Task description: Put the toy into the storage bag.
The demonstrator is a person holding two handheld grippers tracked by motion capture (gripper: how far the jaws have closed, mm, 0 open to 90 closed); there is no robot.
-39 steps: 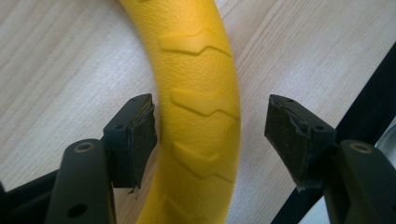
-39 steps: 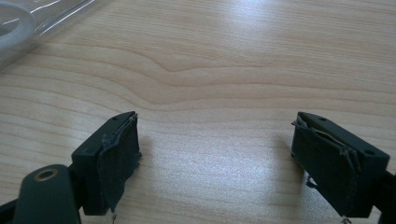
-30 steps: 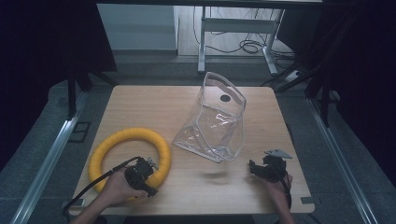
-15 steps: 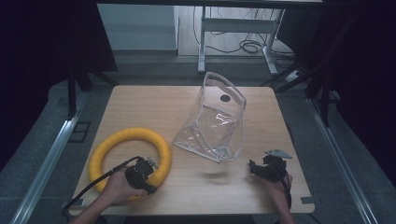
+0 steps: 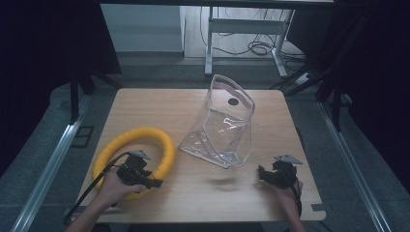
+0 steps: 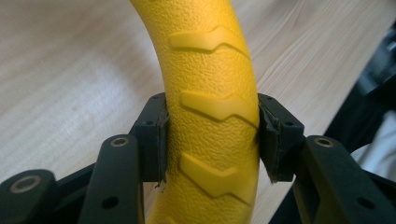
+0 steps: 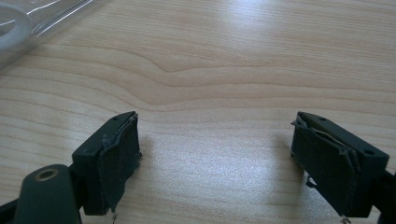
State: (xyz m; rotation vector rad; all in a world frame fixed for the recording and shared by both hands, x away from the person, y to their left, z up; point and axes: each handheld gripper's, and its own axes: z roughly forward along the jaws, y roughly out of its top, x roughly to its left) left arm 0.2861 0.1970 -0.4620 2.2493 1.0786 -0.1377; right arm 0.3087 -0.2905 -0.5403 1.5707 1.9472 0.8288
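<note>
Two grippers: left gripper [image 5: 155,183] clamps the ring [image 6: 212,112], pads pressing both flanks, apparently to lift it; right gripper [image 7: 215,158] gapes over bare table [image 7: 243,60]
Ring: front-left of table, near the bag [image 5: 222,125]; bag stands mouth-up, likely awaiting it
Hidden: ring's near arc under left hand [image 5: 113,186]; bag's contents unclear

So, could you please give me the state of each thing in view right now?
Yellow ring: clamped on both sides by the left gripper, which has just closed on it.
Right gripper: jaws open, nothing between them, over bare wood.
Clear plastic bag: standing on the table, mouth open, untouched.
</note>
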